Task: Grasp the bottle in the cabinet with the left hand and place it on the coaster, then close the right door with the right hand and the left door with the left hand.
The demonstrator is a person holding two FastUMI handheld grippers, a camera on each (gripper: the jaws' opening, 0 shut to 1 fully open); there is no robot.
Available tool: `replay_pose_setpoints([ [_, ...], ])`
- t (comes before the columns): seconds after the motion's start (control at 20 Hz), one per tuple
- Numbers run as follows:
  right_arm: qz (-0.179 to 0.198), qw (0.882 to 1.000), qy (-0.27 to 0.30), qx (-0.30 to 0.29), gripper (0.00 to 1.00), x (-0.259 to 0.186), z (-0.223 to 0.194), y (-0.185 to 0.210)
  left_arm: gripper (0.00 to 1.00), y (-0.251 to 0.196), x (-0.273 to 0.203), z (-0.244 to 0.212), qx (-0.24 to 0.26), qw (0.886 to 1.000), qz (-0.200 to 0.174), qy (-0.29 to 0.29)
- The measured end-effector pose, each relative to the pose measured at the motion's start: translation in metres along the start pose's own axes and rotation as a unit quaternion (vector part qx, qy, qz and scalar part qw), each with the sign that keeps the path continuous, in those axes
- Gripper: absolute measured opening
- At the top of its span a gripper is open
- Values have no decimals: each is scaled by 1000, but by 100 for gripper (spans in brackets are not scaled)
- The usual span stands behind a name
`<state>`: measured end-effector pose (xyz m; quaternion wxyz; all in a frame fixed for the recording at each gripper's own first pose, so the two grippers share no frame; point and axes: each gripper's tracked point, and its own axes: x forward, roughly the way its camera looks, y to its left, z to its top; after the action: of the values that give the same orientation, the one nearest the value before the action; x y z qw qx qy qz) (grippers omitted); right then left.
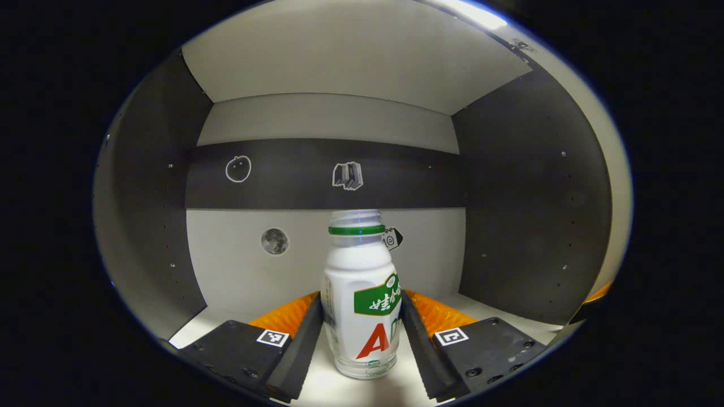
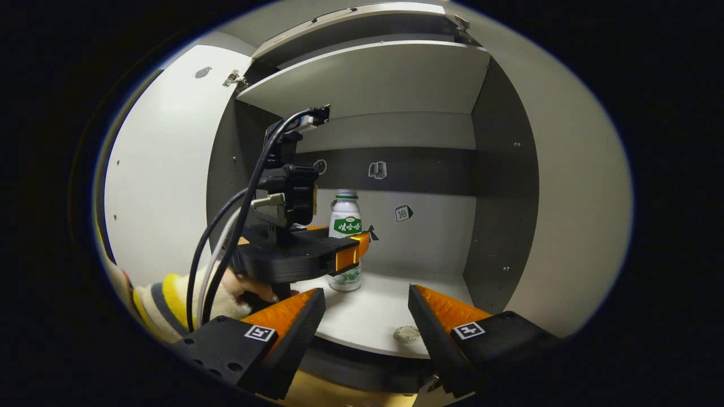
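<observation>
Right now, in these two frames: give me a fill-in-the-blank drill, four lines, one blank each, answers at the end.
1. The bottle stands ____ on the cabinet shelf.
2. The bottle sits ____ the two fingers of the left gripper.
3. The band below the bottle's threaded neck is ____.
4. The right gripper has its jaws ____, holding nothing.

Missing words: upright; between; green; open

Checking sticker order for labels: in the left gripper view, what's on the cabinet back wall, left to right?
Apple sticker → moon sticker → books sticker → tag sticker, partly behind the bottle. The left gripper has a finger against each side of the bottle.
</observation>
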<state>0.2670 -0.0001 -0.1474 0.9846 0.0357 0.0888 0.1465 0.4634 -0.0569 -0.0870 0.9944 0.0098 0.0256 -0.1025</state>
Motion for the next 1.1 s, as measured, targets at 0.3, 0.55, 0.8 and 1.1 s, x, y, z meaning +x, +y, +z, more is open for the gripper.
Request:
replay_pose_setpoints([
  [0.3,10,1000,-27,-3,98,-30,27,21,78,7,-64,45,-2,1000,19,-25],
  [0.55,5,999,-46,-17,98,-79,53,39,78,8,-134,72,-2,999,36,-38],
  [0.8,-11,997,-74,-29,97,-129,72,54,78,-3,-196,77,-9,999,29,-39],
  [1.1,-57,995,-79,-37,97,-182,74,60,78,-25,-270,59,-13,1000,4,-23],
])
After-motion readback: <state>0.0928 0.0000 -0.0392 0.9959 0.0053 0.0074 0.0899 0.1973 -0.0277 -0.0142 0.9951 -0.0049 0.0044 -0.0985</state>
